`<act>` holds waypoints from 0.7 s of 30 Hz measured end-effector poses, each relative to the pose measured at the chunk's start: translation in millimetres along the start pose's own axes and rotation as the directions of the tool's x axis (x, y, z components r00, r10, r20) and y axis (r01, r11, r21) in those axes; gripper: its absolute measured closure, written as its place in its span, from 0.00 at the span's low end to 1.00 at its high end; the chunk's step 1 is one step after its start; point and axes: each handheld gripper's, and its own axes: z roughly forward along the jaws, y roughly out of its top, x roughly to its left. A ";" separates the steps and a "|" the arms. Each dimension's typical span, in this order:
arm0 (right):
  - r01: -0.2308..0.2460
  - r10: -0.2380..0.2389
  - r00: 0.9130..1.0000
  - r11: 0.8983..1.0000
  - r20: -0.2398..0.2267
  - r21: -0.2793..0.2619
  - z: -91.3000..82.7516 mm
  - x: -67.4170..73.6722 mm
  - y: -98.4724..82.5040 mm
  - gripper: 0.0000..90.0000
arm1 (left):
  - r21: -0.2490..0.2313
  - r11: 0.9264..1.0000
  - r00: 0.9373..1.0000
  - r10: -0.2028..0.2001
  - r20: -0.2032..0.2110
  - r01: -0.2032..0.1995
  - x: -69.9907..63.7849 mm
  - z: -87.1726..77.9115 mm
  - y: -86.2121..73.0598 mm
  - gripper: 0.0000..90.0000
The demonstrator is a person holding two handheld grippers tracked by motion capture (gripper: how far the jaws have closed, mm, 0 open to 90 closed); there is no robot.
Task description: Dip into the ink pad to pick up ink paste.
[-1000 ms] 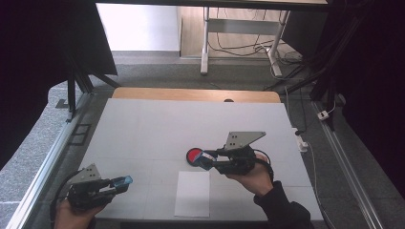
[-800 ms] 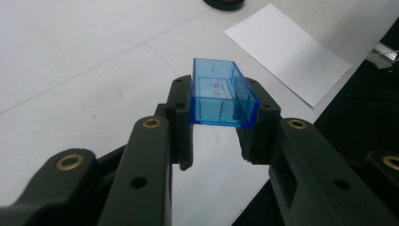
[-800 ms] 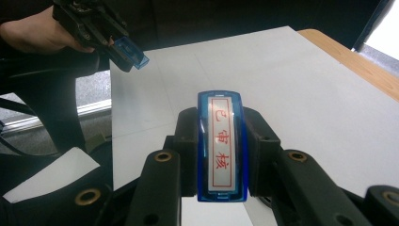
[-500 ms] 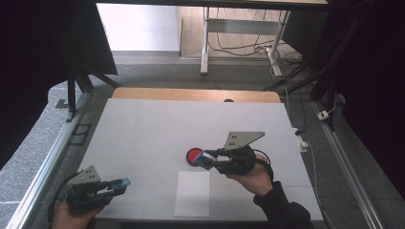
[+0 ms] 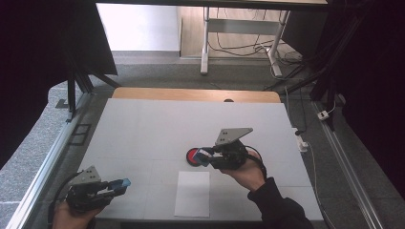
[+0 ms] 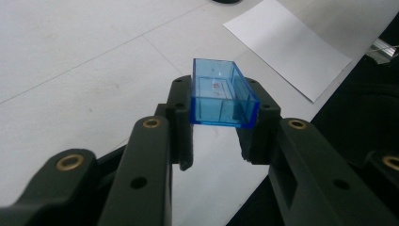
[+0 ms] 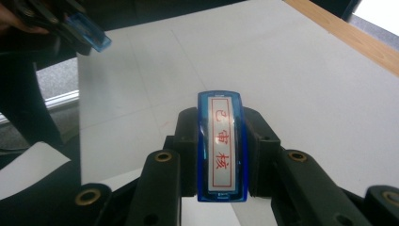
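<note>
Blue stamp (image 7: 221,146) clamped in right gripper (image 5: 204,156) above red ink pad (image 5: 192,156), label reading 已审核 in red | blue clear cap (image 6: 221,96) clamped in left gripper (image 5: 122,183) at table's (image 5: 143,129) near-left corner | white paper (image 5: 192,193) between them

Table (image 5: 143,129): flat white top marked by thin seam lines into panels; a light wooden strip (image 5: 196,94) runs along its far edge, with a small dark spot (image 5: 229,100) at the strip's near side. Metal rails run along both sides.

Lying on it: one white paper sheet (image 5: 192,193), rectangular, near the front edge at centre; one round red ink pad (image 5: 194,155) in a black case, just beyond the sheet.
</note>
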 end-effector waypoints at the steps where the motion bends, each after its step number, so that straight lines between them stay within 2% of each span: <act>1: -0.003 0.003 1.000 1.000 0.001 0.004 2.4 -1.4 -0.5 0.79 | -0.001 1.000 1.000 -0.002 0.004 0.002 0.2 -0.2 -0.2 0.76; 9: -0.007 0.005 1.000 0.998 0.030 0.059 20.7 -11.6 -6.6 0.79 | 0.009 1.000 1.000 0.013 -0.001 -0.013 -1.7 0.6 -0.1 0.76; 14: -0.017 0.013 0.999 0.996 0.052 0.082 31.6 -18.5 -7.1 0.79 | 0.001 1.000 1.000 0.003 0.002 -0.003 -0.8 -0.2 -0.5 0.76; 21: -0.008 -0.001 0.997 0.992 0.072 0.128 50.1 -26.3 -6.1 0.79 | 0.000 1.000 1.000 -0.008 0.009 0.008 0.4 -0.1 -0.7 0.76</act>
